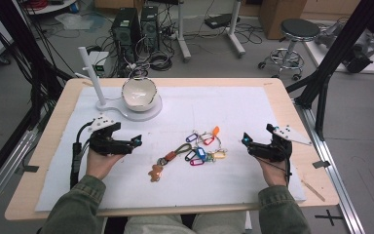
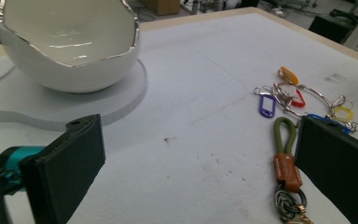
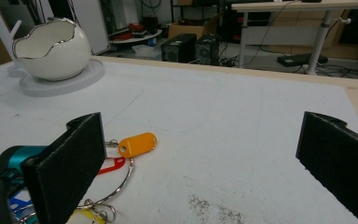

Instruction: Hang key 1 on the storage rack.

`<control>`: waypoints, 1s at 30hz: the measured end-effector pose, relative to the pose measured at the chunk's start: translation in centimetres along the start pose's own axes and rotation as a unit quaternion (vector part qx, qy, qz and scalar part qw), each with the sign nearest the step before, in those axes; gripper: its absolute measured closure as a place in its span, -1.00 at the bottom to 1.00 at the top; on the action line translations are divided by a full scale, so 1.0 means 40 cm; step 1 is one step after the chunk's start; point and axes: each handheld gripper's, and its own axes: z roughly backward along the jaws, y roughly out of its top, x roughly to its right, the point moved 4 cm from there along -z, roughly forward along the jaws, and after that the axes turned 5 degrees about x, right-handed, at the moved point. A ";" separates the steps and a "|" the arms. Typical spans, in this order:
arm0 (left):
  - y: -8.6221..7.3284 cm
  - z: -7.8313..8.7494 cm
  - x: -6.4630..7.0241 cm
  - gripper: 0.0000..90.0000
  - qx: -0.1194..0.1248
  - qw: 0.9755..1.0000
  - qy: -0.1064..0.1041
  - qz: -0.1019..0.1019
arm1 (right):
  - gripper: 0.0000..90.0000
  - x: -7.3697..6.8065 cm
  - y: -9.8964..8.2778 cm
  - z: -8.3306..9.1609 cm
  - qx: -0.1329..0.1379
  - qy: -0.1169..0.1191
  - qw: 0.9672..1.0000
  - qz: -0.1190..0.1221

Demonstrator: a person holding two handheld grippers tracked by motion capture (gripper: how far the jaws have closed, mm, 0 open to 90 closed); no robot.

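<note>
Both your claws gape wide and empty — left claw (image 1: 137, 141), right claw (image 1: 246, 141) — either side of the keyrings (image 1: 202, 148); nothing lifted yet, the bowl (image 1: 138, 92) empty

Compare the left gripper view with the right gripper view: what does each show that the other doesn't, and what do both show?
Left gripper view: the olive strap with its brown leather tab, plus the purple tag and yellow tag.

Right gripper view: two black computer towers on the floor past the table's far edge.

Both: the white bowl on its stand, the white mat, the orange tag and red tag, and each gripper's own black jaws standing wide apart, holding nothing.
</note>
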 end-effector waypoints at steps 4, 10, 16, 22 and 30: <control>-0.004 -0.013 0.020 -0.95 -0.008 1.000 -0.009 -0.004 | -0.99 -0.002 -0.001 0.000 -0.003 0.001 1.000 -0.001; -0.012 -0.038 0.052 -0.95 -0.023 0.999 -0.024 -0.011 | -0.99 -0.002 -0.001 -0.001 -0.004 0.003 1.000 0.003; -0.025 -0.059 0.073 -0.95 -0.044 0.998 -0.038 -0.019 | -0.99 -0.002 -0.001 -0.001 -0.002 0.003 1.000 0.005; -0.035 -0.078 0.097 -0.95 -0.057 0.997 -0.056 -0.019 | -0.99 -0.004 -0.002 -0.001 -0.006 0.003 1.000 0.003; -0.044 -0.096 0.124 -0.95 -0.068 0.995 -0.068 -0.030 | -0.99 -0.004 -0.003 -0.001 -0.006 0.006 1.000 0.007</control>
